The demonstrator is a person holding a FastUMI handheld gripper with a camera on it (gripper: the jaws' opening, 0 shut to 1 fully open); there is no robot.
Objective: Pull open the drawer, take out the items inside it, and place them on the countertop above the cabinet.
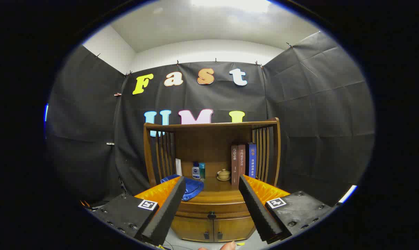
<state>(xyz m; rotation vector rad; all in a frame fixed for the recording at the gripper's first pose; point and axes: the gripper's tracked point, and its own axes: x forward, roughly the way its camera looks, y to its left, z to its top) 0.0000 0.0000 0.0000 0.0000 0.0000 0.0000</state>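
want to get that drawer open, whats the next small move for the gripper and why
Probably ease the gripper forward and down toward the drawer knob. The fingers stand open and empty, well short of the cabinet, and the drawer looks shut, its dark knob showing between and below the fingertips. The blue cloth lies on the countertop above.

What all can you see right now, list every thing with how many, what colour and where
cabinet: one, brown wood, ahead of the fingers, slatted sides
drawer: one, brown, closed, dark knob, under the countertop
lower doors: two, brown, closed, below the drawer
cloth: one, blue, on the countertop, left
bottles: two, white and teal, at the back
lidded cup: one, cream, on a saucer, centre
books: three, two brown and one blue, upright, right
gripper: one, fingers open, apart from the cabinet
fingertip: one, below the cabinet
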